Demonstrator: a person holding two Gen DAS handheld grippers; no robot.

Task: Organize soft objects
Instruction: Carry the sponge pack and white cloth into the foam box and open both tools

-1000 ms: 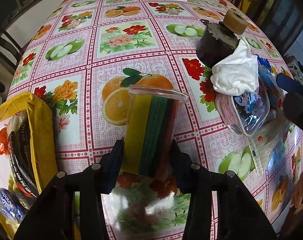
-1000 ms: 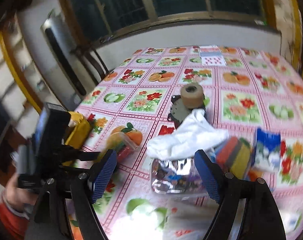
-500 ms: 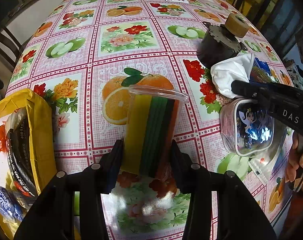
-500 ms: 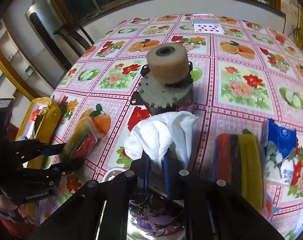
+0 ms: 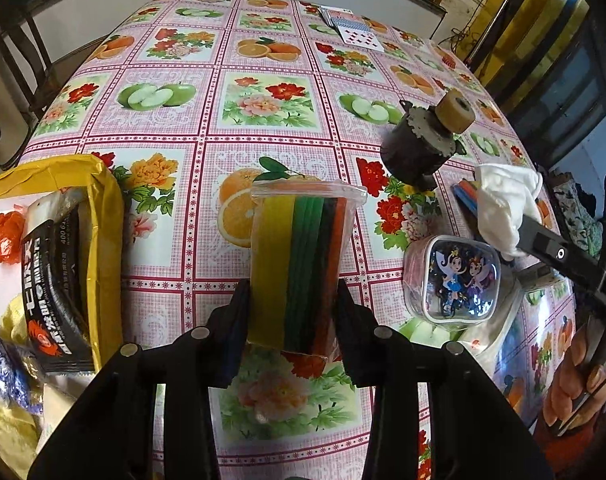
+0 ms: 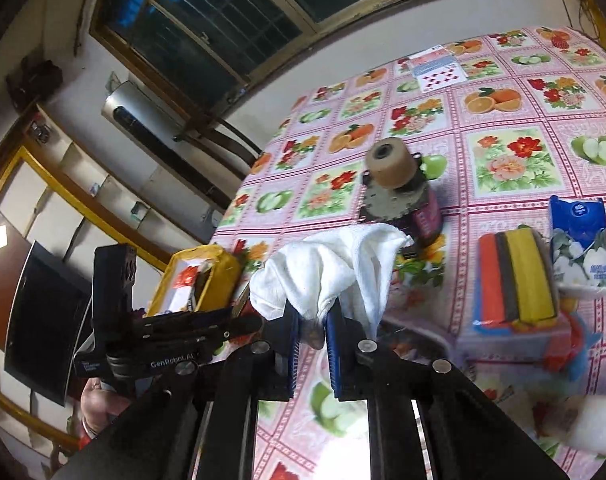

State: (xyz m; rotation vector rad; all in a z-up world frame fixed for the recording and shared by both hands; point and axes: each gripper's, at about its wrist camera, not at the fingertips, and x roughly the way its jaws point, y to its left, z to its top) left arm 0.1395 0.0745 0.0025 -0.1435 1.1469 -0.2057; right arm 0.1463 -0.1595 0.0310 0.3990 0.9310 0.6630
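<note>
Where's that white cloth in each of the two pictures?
Left wrist view: the white cloth is at the right edge, pinched by the right tongs.
Right wrist view: centre, bunched above the tongs.
Shared landmark: the dark motor with a tan roller, just behind the cloth.

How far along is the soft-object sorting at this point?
Early to middle. Nothing looks clearly sorted yet. In hand: the left hand-held gripper is clamped on a bagged sponge pack, and the right hand-held gripper has pinched the white cloth. Left on the table: a second sponge pack and a tissue packet.
</note>
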